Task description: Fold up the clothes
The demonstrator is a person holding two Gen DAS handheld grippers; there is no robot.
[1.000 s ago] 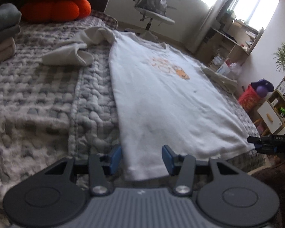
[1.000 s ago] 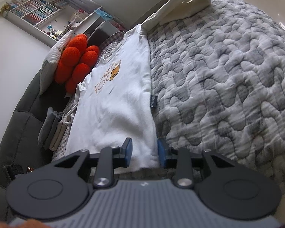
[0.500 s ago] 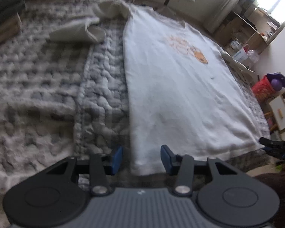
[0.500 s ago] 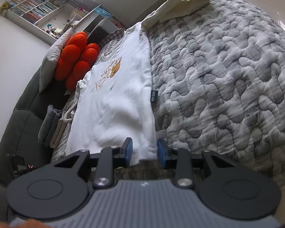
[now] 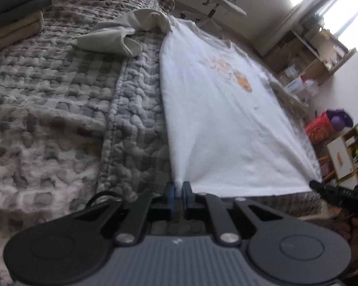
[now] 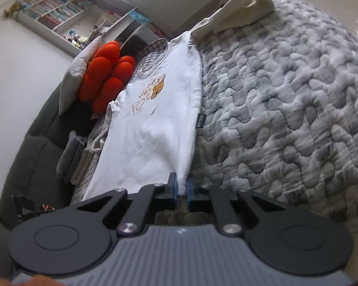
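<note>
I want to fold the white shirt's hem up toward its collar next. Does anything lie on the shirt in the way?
Nothing visible does. The shirt lies flat and bare from hem to collar. The cream garment lies beside the collar end, apparently off the fold path. Both tongs, left and right, pinch the hem corners.

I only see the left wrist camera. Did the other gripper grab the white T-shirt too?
Observer: Yes. The right gripper is closing its jaws, with the other hem corner of the white cotton T-shirt between them.
Operator: Anything on that edge?
Observer: A small dark label sticks out from the side seam.
Operator: What's next to the orange cushion?
Observer: A pale grey pillow stands beside the orange knotted cushion.
</note>
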